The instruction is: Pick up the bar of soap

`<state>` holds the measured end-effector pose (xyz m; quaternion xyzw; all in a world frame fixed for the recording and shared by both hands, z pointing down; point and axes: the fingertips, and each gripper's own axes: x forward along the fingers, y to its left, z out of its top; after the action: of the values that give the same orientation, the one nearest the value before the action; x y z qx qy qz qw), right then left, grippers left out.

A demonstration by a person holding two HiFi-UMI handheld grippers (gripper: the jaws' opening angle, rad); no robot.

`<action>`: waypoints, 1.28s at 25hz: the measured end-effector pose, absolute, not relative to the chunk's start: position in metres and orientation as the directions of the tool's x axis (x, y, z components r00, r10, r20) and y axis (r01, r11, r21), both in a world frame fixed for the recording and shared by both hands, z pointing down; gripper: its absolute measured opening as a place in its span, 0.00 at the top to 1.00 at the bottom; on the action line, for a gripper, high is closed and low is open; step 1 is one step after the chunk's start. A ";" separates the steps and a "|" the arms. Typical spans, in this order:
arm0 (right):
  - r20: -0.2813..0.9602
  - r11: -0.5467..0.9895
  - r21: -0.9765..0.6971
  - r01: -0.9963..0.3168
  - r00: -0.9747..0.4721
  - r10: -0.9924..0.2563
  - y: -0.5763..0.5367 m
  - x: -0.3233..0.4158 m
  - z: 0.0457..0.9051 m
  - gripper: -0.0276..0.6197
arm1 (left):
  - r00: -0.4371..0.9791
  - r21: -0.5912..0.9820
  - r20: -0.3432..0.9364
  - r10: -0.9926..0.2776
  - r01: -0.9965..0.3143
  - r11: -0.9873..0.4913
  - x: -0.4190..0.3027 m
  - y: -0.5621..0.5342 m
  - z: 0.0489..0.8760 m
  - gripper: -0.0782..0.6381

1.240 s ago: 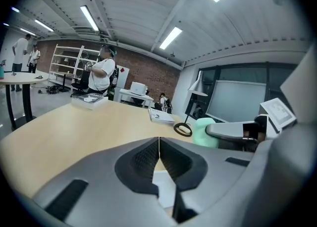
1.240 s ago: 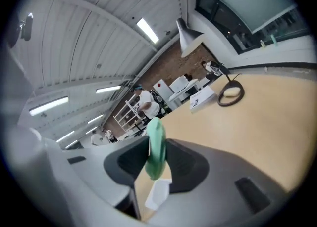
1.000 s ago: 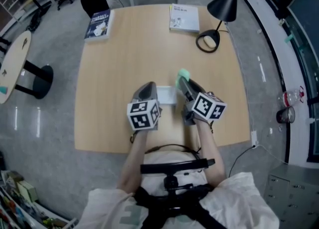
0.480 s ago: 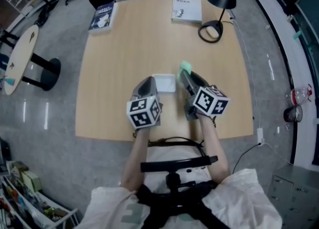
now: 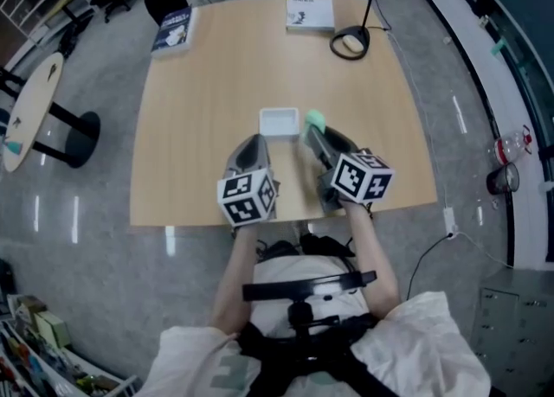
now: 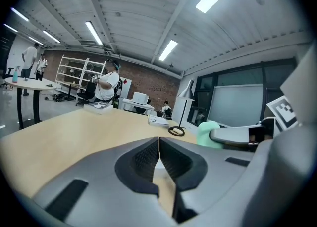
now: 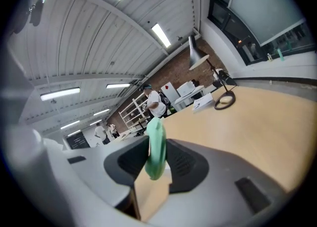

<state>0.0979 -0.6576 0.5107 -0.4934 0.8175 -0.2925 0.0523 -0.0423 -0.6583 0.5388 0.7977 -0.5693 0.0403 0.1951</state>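
Note:
A pale green bar of soap [image 5: 315, 118] [image 7: 156, 147] is pinched on edge between the jaws of my right gripper [image 5: 311, 131] [image 7: 154, 159], lifted off the wooden table [image 5: 208, 84]. It also shows in the left gripper view as the green soap [image 6: 208, 133]. Just left of the soap, a white soap dish [image 5: 280, 122] rests on the table. My left gripper [image 5: 252, 151] [image 6: 159, 159] hovers near the table's front edge, its jaws pressed together with nothing in them.
At the far edge of the table lie a dark blue book [image 5: 172, 30] on the left and a white booklet [image 5: 310, 12] beside the round base of a black desk lamp [image 5: 350, 42]. A small round side table [image 5: 30, 110] stands left of the table.
The soap stays gripped in the right gripper. The view has shifted so the table sits farther back, and the soap dish now lies ahead of both grippers rather than between them.

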 end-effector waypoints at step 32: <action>0.169 0.254 -0.420 -0.872 -0.349 -0.922 -0.106 0.146 0.480 0.78 | 0.424 0.114 0.208 -0.881 -0.905 -0.409 -0.013 -0.186 0.479 0.87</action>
<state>0.1461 -0.1062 0.4800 -0.5677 0.7898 -0.2258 0.0556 -0.0131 -0.1858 0.4790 0.8374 -0.5334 0.0577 0.1045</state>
